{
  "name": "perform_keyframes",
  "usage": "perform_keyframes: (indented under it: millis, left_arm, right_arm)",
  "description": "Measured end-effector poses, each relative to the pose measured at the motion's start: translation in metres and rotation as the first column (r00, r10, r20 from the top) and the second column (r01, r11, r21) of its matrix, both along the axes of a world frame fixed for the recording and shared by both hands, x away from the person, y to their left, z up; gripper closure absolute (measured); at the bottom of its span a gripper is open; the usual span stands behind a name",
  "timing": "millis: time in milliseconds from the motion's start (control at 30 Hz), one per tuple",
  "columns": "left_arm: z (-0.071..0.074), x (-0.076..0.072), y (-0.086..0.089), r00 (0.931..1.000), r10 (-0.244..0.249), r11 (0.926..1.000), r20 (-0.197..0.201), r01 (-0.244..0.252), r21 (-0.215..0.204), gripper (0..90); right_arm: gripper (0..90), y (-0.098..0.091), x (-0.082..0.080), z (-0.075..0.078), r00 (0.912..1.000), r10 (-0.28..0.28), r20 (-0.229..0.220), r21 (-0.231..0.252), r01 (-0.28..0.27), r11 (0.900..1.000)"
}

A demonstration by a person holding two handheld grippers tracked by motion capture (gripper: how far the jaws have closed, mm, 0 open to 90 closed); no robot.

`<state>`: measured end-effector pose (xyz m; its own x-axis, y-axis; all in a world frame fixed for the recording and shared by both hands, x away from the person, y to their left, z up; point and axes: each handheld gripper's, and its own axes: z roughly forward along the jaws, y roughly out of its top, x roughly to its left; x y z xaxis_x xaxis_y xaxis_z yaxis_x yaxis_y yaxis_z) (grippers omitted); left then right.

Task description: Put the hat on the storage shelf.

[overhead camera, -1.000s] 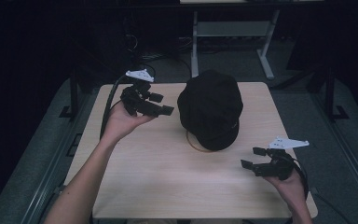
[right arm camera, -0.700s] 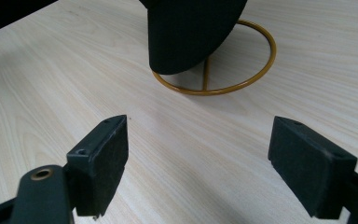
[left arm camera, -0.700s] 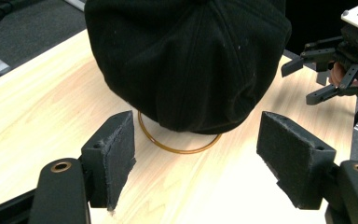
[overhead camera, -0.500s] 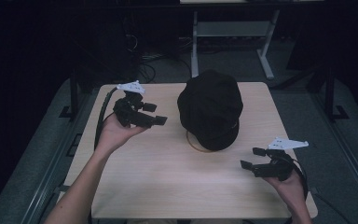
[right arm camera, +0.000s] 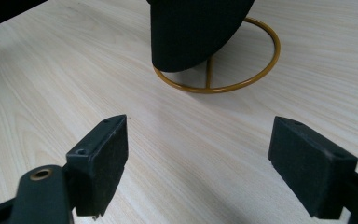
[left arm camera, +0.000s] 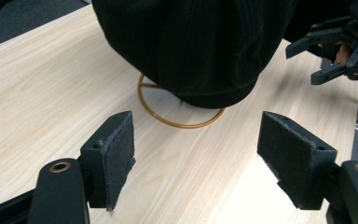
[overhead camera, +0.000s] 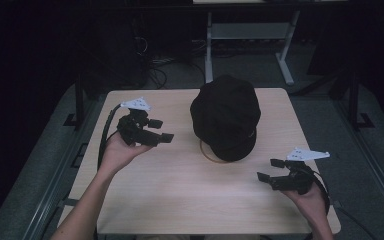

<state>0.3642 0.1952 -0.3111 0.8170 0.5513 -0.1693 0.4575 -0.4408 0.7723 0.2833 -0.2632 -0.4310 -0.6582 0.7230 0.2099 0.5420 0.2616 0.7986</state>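
A black cap (overhead camera: 226, 116) hangs over a gold wire stand (overhead camera: 210, 153) at the middle of the table, its ring base resting on the wood. My left gripper (overhead camera: 160, 129) is held open above the table to the cap's left, jaws aimed at it. In the left gripper view the cap (left arm camera: 191, 42) and the stand's ring (left arm camera: 168, 119) lie ahead of the empty pads. My right gripper (overhead camera: 271, 170) stays open near the front right, apart from the cap. In the right gripper view the cap (right arm camera: 191, 28) and the ring (right arm camera: 242, 79) sit ahead.
The light wooden table (overhead camera: 180, 200) has bare room at the front and left. The other hand's gripper (left arm camera: 340, 51) shows at the far right of the left gripper view. A white desk frame (overhead camera: 250, 35) and cables stand on the dark floor behind.
My left gripper has drawn back toward the person and slightly left, away from the cap. The right gripper has stayed put.
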Motion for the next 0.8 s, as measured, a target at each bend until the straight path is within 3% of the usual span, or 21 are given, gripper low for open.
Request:
perform_keyframes:
  millis: [800]
  left_arm:
    - [-0.03, -0.027, 0.024, 0.9988, 0.049, 0.9988, -0.004, -0.049, 0.004, 24.9]
  right_arm:
    - [19.4, 0.005, 0.0, -0.002, 1.0, 0.006, -0.001, -0.011, -0.006, 0.9999]
